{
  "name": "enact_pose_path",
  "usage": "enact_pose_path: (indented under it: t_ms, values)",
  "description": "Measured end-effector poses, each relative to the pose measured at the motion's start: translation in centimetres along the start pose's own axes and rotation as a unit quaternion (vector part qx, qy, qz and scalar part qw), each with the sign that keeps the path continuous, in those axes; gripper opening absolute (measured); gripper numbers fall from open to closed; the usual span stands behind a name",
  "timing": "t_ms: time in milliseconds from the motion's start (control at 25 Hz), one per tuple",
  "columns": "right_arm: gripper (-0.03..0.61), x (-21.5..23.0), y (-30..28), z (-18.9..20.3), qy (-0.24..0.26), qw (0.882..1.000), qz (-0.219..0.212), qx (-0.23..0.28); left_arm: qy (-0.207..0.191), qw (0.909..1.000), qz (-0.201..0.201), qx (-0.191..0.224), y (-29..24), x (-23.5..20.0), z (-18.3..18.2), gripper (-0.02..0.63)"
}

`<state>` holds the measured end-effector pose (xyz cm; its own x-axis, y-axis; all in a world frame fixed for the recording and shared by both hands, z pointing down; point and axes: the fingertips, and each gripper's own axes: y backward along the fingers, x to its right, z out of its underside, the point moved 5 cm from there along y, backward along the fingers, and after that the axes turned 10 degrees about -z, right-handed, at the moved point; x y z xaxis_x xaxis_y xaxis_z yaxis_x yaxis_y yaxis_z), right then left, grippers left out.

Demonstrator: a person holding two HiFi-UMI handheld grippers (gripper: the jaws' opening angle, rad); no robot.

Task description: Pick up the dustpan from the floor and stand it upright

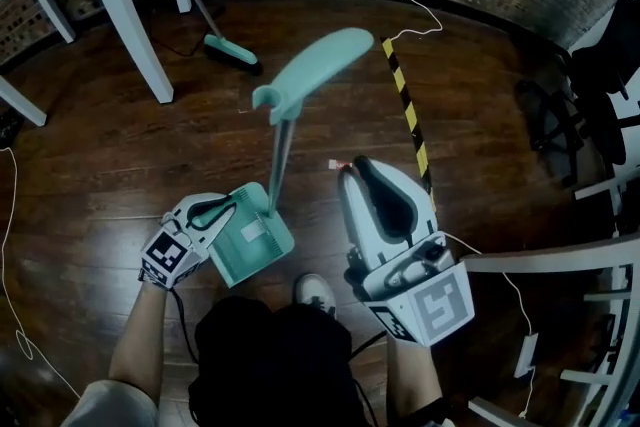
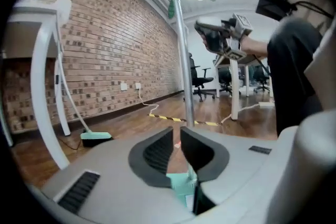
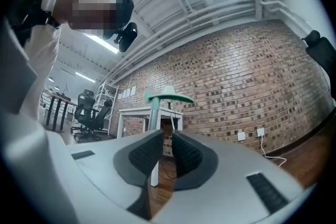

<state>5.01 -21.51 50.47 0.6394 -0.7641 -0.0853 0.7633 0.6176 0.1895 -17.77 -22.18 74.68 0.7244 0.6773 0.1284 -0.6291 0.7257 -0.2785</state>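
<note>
Obs: left gripper [image 1: 230, 208] clamped on the rim of the teal dustpan [image 1: 255, 240]; a sliver of teal sits pinched between its pads in the left gripper view. The pan is low by the person's shoe [image 1: 315, 290]. Its pole [image 2: 184, 60] rises near vertical and its handle [image 1: 312, 67] is up toward the head. Whether the pan base touches the floor I cannot tell. Right gripper [image 1: 360, 170] is just beside the pole, jaws nearly together with a thin slit and nothing in it.

Step, as I judge it: settling the pan upright. Best done by lowering until the base sits flat, keeping the pole plumb. Release only once it balances, with the right gripper near the pole to catch a lean.

Room: open floor ahead. The hazard tape [image 1: 410, 115] runs to the right and the broom [image 1: 232, 53] and table leg [image 1: 130, 15] are well apart. The white frame [image 1: 540, 260] at right is the nearest edge
</note>
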Motion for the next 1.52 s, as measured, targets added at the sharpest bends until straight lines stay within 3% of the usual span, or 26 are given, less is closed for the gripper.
enact_pose_path:
  t_ms: [40, 160, 280, 400, 640, 880, 1040, 1200, 1360, 1520]
  values:
    - [0.018, 0.5, 0.1, -1.0, -0.01, 1.0, 0.002, -0.005, 0.023, 0.9995, -0.017, 0.015, 1.6, -1.0, -1.7, 0.026]
    - [-0.02, 1.3, 0.5, -5.1, -0.046, 0.998, 0.004, -0.031, 0.09, 0.9937, -0.062, 0.026, 7.6, -3.1, -8.0, 0.008]
    - [-0.018, 1.6, 0.6, -11.0, -0.069, 0.995, -0.002, -0.067, 0.103, 0.9902, -0.093, 0.01, 13.5, -3.9, -15.8, 0.006]
    - [-0.018, 0.9, 0.3, -18.1, -0.092, 0.992, -0.011, -0.083, 0.128, 0.9843, -0.117, 0.034, 19.3, -4.8, -25.7, 0.005]
    - [-0.018, -2.0, -0.4, -34.6, -0.114, 0.99, 0.013, -0.085, 0.069, 0.9852, -0.153, 0.036, 28.9, -4.6, -44.2, 0.006]
    - [-0.017, -5.7, -0.8, -47.8, -0.109, 0.992, 0.01, -0.066, 0.067, 0.9822, -0.158, 0.077, 35.9, -4.4, -56.5, 0.003]
    - [-0.017, -6.7, -1.7, -53.9, -0.082, 0.996, 0.002, -0.039, 0.019, 0.9827, -0.159, 0.093, 38.2, -3.8, -61.8, 0.003]
    - [-0.015, -7.7, 0.1, -56.9, -0.087, 0.996, -0.002, -0.019, 0.009, 0.9808, -0.161, 0.11, 38.6, -1.0, -64.9, 0.005]
    - [-0.016, -8.8, 1.0, -56.5, -0.11, 0.994, -0.001, -0.012, -0.018, 0.9802, -0.17, 0.099, 39.3, 0.9, -65.7, 0.005]
    - [-0.017, -9.6, 2.4, -55.7, -0.116, 0.993, -0.004, -0.025, -0.02, 0.982, -0.164, 0.092, 39.2, 2.8, -66.0, 0.005]
